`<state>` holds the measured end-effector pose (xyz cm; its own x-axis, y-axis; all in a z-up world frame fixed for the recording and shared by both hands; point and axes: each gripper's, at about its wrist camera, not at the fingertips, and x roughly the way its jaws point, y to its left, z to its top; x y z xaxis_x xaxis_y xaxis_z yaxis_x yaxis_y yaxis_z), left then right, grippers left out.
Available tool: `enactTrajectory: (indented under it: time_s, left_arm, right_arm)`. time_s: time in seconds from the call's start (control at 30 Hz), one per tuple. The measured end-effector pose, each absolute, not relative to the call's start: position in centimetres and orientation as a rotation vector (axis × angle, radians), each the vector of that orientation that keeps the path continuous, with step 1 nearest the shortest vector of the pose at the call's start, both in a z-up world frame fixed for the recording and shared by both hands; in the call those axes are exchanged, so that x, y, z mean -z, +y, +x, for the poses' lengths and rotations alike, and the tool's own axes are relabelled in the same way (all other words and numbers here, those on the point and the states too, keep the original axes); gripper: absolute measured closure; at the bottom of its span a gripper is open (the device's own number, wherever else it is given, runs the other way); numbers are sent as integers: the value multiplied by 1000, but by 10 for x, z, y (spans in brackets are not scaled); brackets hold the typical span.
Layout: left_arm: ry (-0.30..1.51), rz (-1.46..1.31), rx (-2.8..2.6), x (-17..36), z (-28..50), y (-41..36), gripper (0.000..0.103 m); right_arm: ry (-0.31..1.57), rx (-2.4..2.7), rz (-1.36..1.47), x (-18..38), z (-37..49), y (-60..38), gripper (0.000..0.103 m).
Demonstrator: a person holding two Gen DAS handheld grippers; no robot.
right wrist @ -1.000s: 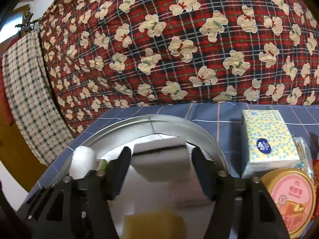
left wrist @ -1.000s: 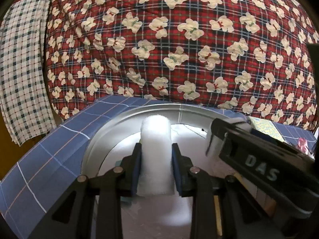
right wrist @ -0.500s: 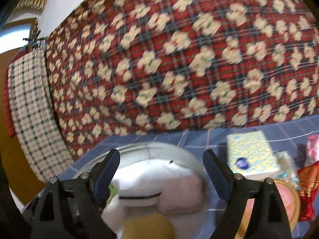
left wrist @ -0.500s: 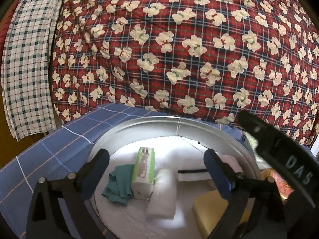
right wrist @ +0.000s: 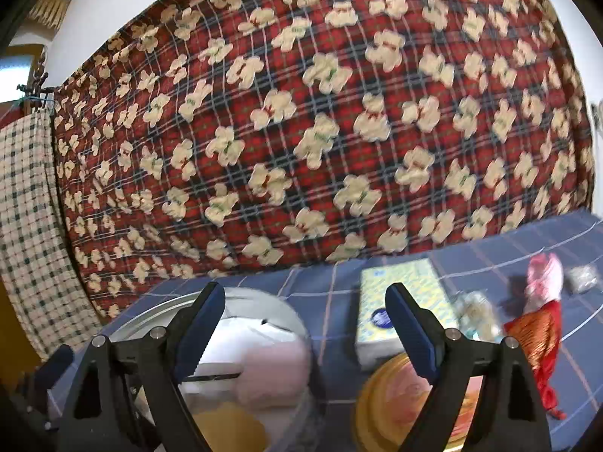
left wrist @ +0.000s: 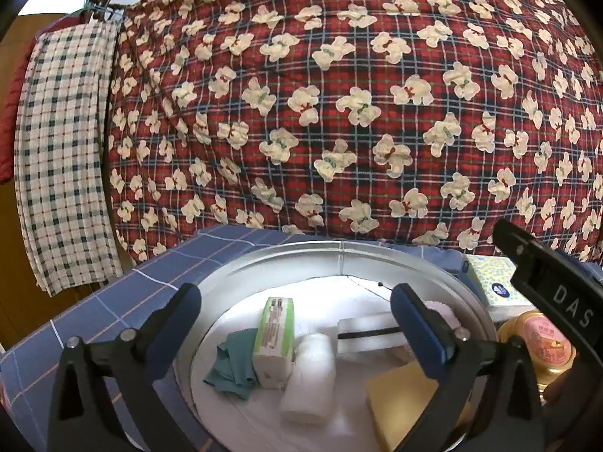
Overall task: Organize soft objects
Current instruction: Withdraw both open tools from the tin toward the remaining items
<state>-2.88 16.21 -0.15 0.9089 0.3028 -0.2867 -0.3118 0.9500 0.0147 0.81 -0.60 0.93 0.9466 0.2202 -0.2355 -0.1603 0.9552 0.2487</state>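
Above the round metal tub [left wrist: 377,254], both claws, left gripper [left wrist: 296,310] and right gripper [right wrist: 305,309], gape empty; next, probably the tissue pack [right wrist: 403,312] at one o'clock.

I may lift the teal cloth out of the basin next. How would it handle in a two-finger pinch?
The teal cloth lies crumpled in folds, so it is probably floppy and would drape. It looks thin, likely light. One edge sits against the green-and-white pack, which might shift.

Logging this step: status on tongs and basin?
Left tongs open, empty. Right tongs open, empty. White roll lying in metal basin. Nothing blocking.
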Motion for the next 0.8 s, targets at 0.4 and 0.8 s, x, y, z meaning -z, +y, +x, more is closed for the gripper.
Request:
enactTrajectory:
  time_s: [0.4, 0.8]
  left_arm:
    - [282, -32, -335, 1, -31, 160, 0]
    - [290, -34, -303, 2, -36, 149, 0]
  right_arm:
    - [187, -95, 119, -7, -7, -20, 14]
    - [191, -109, 32, -1, -16, -35, 14]
